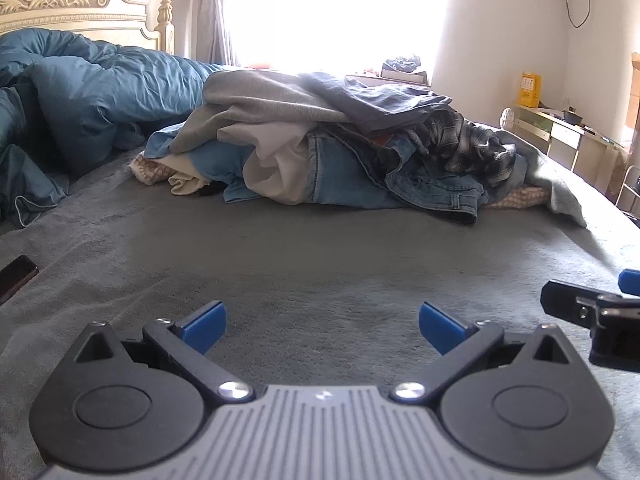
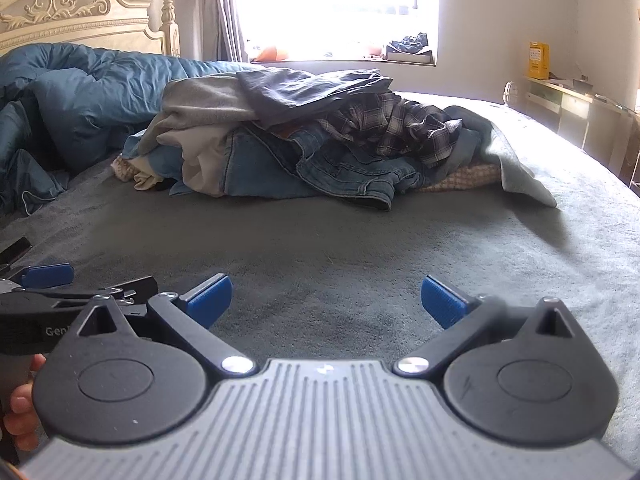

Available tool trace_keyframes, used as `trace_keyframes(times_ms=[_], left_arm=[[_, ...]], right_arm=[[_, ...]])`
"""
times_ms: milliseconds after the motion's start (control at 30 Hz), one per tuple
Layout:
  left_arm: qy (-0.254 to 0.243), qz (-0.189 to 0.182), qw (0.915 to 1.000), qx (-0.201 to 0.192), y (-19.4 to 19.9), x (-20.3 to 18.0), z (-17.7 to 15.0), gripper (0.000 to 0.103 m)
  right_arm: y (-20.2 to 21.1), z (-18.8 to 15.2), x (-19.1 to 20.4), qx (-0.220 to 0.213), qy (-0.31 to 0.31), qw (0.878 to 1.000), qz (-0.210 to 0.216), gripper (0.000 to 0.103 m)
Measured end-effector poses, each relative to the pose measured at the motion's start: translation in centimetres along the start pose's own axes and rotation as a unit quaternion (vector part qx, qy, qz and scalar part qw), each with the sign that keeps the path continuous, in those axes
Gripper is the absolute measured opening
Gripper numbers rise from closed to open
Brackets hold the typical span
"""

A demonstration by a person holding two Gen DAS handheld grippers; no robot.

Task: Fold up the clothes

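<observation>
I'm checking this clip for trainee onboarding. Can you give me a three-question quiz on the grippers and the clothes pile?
1. True or false: the left gripper holds a garment.
2. Which garment lies at the front of the clothes pile, nearest the grippers? A) plaid shirt B) denim jeans C) grey sweatshirt
3. Fill in: the right gripper hangs over the bare ____ bedspread.

Key
1. False: both grippers are open and empty.
2. B: the denim jeans lie at the front edge of the pile; the plaid shirt and the grey sweatshirt sit higher and further back.
3. Grey: the bedspread is grey.
</observation>
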State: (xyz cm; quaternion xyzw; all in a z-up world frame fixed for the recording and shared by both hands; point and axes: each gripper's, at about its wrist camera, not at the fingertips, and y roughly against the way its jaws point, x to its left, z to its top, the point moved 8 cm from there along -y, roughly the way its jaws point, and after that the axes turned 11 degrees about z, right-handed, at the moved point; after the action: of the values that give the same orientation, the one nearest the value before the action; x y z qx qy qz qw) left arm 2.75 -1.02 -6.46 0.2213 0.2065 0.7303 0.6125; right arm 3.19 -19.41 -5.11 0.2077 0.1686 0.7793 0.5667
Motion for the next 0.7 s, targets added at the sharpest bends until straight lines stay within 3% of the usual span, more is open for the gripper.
trace_keyframes(times_ms=[300, 700], left_arm=[[-0.006, 0.007, 1.0000, -0.001, -1.0, 0.3, 1.1, 0.103], [-0.015, 0.010, 0.9998, -0.007, -3.3, -0.4, 4.3, 0.103]], right_arm=[[-1.2, 0.3, 0.0, 0.008, -0.002, 1.000, 0.002, 0.102], [-3.0, 3.5, -1.1, 0.002, -0.001, 1.000, -0.003, 0.102]])
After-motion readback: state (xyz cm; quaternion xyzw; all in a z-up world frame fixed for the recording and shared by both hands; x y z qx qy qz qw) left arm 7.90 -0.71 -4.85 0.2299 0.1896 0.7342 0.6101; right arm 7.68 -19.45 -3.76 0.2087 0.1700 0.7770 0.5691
